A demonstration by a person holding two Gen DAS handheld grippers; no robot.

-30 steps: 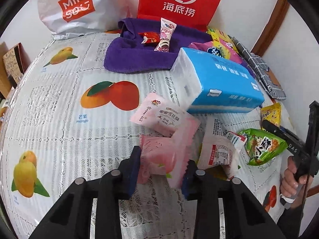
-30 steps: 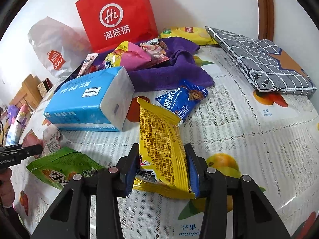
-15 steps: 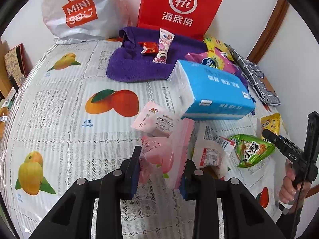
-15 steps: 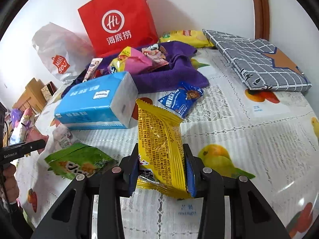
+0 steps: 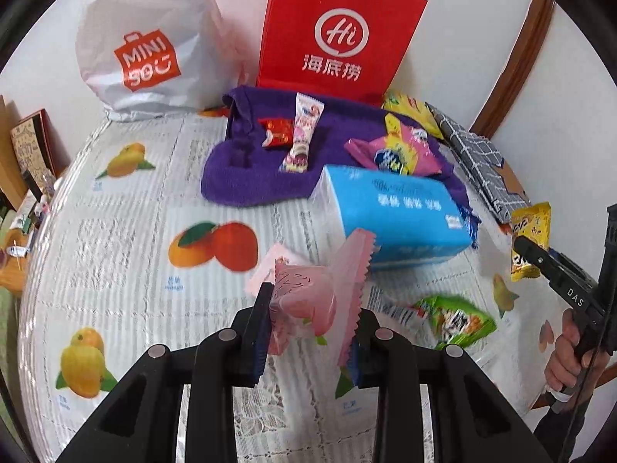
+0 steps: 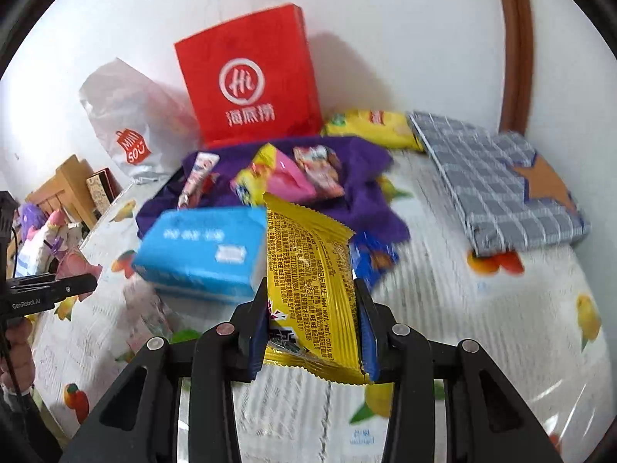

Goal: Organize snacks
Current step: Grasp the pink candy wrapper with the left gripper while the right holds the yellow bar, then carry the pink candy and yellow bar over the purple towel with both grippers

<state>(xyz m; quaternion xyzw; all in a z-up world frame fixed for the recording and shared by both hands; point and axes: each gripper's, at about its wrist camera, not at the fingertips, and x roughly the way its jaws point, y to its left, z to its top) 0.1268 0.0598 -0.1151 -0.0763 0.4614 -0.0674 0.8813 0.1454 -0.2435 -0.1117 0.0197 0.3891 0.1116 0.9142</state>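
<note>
"MINISO" on the white bag [image 5: 146,50], "Hi 海底捞" on the red bag [image 5: 339,38] ("mango" on the tablecloth [image 5: 115,231])

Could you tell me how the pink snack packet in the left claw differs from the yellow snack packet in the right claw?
The pink snack packet looks short and puffy with a pale, partly see-through wrapper; the yellow snack packet is longer, flatter and opaque. The yellow one shows dense black print, the pink one only faint markings. Both have zigzag sealed edges and are pinched off the table, pink in the left claw, yellow in the right claw.
</note>
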